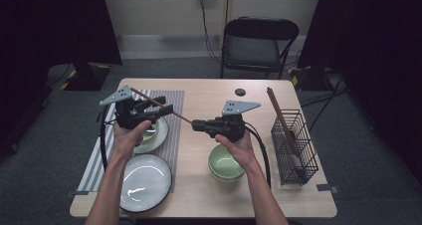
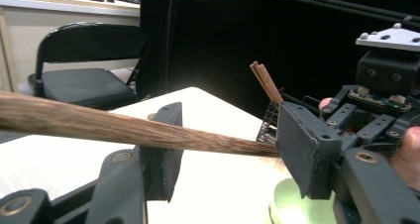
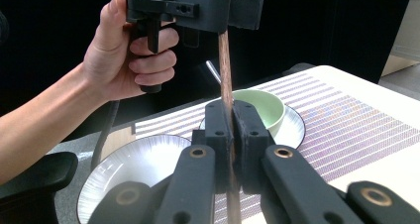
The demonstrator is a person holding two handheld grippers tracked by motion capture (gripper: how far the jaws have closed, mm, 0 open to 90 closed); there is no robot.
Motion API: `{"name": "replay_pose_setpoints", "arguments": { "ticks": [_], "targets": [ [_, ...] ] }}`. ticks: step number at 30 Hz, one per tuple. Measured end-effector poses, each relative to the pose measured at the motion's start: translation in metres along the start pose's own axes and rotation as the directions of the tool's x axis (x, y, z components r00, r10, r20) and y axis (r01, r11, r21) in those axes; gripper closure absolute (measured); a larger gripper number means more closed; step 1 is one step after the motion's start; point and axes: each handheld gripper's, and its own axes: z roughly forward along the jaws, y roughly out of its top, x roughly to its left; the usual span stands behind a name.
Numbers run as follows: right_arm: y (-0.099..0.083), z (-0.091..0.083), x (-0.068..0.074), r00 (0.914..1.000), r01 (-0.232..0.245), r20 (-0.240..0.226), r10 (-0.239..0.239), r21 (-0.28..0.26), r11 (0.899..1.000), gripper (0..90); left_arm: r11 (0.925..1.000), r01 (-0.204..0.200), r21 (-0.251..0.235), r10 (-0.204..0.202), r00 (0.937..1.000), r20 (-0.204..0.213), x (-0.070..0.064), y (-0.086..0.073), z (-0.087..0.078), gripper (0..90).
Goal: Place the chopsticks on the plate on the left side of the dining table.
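Note:
A long brown chopstick [image 1: 161, 105] hangs level above the table between my two grippers. My right gripper [image 1: 195, 124] is shut on its near tip; in the right gripper view the stick [image 3: 225, 70] rises out of the closed jaws [image 3: 231, 115]. My left gripper [image 1: 160, 110] is open, its jaws wide apart, and the chopstick [image 2: 99, 122] runs across the gap [image 2: 233, 144] in front of the left pad. The stick's far end pokes out past the left gripper's grey plate. A hand grips the left gripper [image 3: 198, 6] up high in the right gripper view.
A striped placemat [image 1: 174, 100] carries a green bowl [image 1: 152, 133] on a small plate and a large white plate [image 1: 144, 182]. Stacked green bowls [image 1: 225, 164] sit under my right hand. A wire basket [image 1: 293, 145] with more chopsticks [image 1: 278, 115] stands at right. A chair [image 1: 259, 41] is behind the table.

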Motion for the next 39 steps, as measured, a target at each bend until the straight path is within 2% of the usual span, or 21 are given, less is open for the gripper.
{"name": "replay_pose_setpoints", "arguments": {
  "ticks": [5, 7, 13, 14, 19, 24, 26, 29, 30, 36, 39],
  "targets": [
    [-0.001, -0.002, -0.002, 0.9999, -0.009, 0.008, 0.009, -0.002, 1.000, 86.7, 1.0000, -0.004, -0.001, 0.004, 0.9997, -0.023, 0.002, 0.001, -0.004, 41.5],
    [-0.001, -0.006, -0.003, 0.9998, -0.013, 0.017, 0.013, -0.012, 1.000, 86.7, 1.0000, -0.006, 0.004, 0.006, 0.9997, -0.023, 0.003, 0.001, -0.006, 39.4],
    [0.002, -0.018, -0.009, 0.9976, -0.035, 0.058, 0.037, -0.038, 0.999, 86.7, 0.9998, -0.016, -0.010, 0.016, 0.9997, -0.017, 0.000, 0.000, -0.012, 40.4],
    [0.002, -0.020, -0.011, 0.9969, -0.039, 0.066, 0.042, -0.038, 0.998, 86.7, 0.9997, -0.023, -0.006, 0.023, 0.9996, -0.018, -0.001, 0.001, -0.013, 40.4],
    [-0.001, -0.023, -0.013, 0.9940, -0.044, 0.099, 0.046, -0.018, 0.999, 86.7, 0.9965, -0.068, -0.049, 0.068, 0.9976, -0.012, -0.005, 0.009, -0.018, 39.1],
    [-0.004, -0.017, -0.012, 0.9950, -0.047, 0.089, 0.046, 0.012, 0.999, 86.7, 0.9917, -0.123, -0.039, 0.122, 0.9924, -0.010, -0.011, 0.018, -0.015, 35.7],
    [-0.004, -0.015, -0.012, 0.9959, -0.043, 0.080, 0.041, 0.023, 0.999, 86.8, 0.9903, -0.136, -0.026, 0.136, 0.9907, -0.003, -0.012, 0.020, -0.013, 34.3],
    [-0.003, -0.014, -0.011, 0.9971, -0.040, 0.067, 0.038, 0.038, 0.998, 86.8, 0.9850, -0.172, 0.009, 0.173, 0.9847, -0.025, -0.011, 0.023, -0.010, 33.3],
    [-0.003, -0.014, -0.011, 0.9973, -0.039, 0.064, 0.036, 0.043, 0.998, 86.8, 0.9833, -0.181, 0.018, 0.182, 0.9833, -0.013, -0.009, 0.024, -0.010, 32.2],
    [-0.003, -0.014, -0.008, 0.9982, -0.027, 0.054, 0.024, 0.061, 0.998, 86.8, 0.9816, -0.187, 0.038, 0.187, 0.9824, 0.002, -0.003, 0.016, -0.006, 28.8],
    [-0.004, -0.012, -0.007, 0.9982, -0.028, 0.055, 0.024, 0.080, 0.996, 86.8, 0.9751, -0.212, 0.065, 0.213, 0.9769, -0.013, -0.004, 0.011, -0.003, 28.7]
  ]
}}
